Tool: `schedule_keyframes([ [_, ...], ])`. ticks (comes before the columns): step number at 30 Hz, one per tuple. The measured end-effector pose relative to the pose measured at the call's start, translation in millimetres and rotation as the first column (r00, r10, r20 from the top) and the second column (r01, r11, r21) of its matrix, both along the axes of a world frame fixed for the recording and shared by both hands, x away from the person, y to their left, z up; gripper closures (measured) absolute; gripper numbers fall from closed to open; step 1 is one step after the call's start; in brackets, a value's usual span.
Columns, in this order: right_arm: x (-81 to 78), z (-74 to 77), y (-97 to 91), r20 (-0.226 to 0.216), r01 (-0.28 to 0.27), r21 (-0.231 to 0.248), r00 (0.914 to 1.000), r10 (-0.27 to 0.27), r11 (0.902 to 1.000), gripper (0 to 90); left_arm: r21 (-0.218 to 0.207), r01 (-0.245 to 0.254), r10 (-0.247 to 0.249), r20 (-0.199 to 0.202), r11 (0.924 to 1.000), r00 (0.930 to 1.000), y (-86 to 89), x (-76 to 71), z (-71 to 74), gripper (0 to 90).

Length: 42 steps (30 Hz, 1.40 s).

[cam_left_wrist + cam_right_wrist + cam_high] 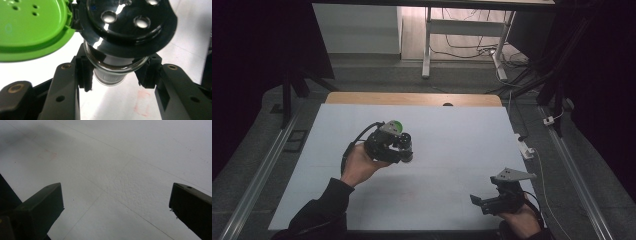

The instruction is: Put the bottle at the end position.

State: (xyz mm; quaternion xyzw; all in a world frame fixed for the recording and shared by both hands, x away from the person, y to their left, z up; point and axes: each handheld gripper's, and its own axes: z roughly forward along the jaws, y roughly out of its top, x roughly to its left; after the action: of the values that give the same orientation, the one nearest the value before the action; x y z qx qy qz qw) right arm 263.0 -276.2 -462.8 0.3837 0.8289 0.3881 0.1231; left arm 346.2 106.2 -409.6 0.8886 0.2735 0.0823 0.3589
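Left gripper view | shaker jar (110, 67) axis toward cam | lid (32, 27) open

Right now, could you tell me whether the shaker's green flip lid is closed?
No, the green flip lid stands swung open beside the black holed top of the shaker.

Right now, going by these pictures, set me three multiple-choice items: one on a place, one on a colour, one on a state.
1. Where is the shaker jar?
A. between the left gripper pads
B. lying on the table
C. in the right gripper

2. What colour is the flip lid?
A. red
B. green
C. white

3. How is the flip lid?
A. snapped shut
C. swung open
B. removed

Key: 1 A, both pads press the glass neck. 2 B, bright green plastic. 3 C, it hangs aside, baring the holed black cap.
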Motion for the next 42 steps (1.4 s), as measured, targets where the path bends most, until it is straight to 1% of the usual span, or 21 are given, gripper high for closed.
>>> schedule_keyframes([
  [6, 0.1, -0.2, 0.4, -0.002, -0.004, -0.004, 1.0000, 0.004, 1.0000, 0.0, -0.013, -0.021, 0.021, -0.003, 0.9997, 0.9998, -2.4, 17.0, -4.3, 53.8],
  [12, 0.2, -0.3, 0.8, -0.004, -0.005, -0.006, 1.0000, 0.005, 1.0000, 0.0, 0.000, -0.030, 0.030, -0.002, 0.9995, 0.9995, -4.9, 31.9, -5.9, 53.8],
  [16, 0.3, -0.3, 0.7, -0.005, -0.007, -0.006, 1.0000, 0.006, 1.0000, 0.0, -0.004, -0.041, 0.041, 0.002, 0.9992, 0.9992, -7.0, 40.5, -7.4, 53.8],
  [20, 0.1, -0.5, 1.0, -0.004, -0.009, -0.008, 1.0000, 0.009, 0.9999, 0.0, 0.003, -0.048, 0.048, 0.008, 0.9989, 0.9988, -8.6, 48.9, -8.7, 53.9],
  [27, 0.2, -0.5, 1.3, -0.007, -0.012, -0.010, 0.9999, 0.012, 0.9999, 0.0, 0.013, -0.060, 0.059, 0.011, 0.9981, 0.9982, -10.3, 61.3, -10.1, 53.8],
  [33, -0.1, -0.5, 1.5, -0.004, -0.015, -0.014, 0.9999, 0.014, 0.9998, 0.0, 0.024, -0.065, 0.064, 0.012, 0.9976, 0.9978, -14.3, 72.1, -14.6, 53.8],
  [36, -0.1, -0.5, 1.4, -0.004, -0.015, -0.013, 0.9999, 0.015, 0.9998, 0.0, 0.033, -0.071, 0.071, 0.010, 0.9969, 0.9974, -16.0, 76.5, -18.0, 53.8],
  [39, -0.2, -0.6, 1.3, -0.001, -0.018, -0.013, 0.9998, 0.018, 0.9998, 0.0, 0.014, -0.078, 0.078, -0.002, 0.9969, 0.9970, -15.5, 79.5, -23.4, 53.9],
  [42, -0.1, -0.6, 1.2, -0.002, -0.018, -0.013, 0.9998, 0.018, 0.9998, 0.0, 0.025, -0.082, 0.082, -0.009, 0.9963, 0.9966, -15.9, 81.7, -29.9, 53.8],
])
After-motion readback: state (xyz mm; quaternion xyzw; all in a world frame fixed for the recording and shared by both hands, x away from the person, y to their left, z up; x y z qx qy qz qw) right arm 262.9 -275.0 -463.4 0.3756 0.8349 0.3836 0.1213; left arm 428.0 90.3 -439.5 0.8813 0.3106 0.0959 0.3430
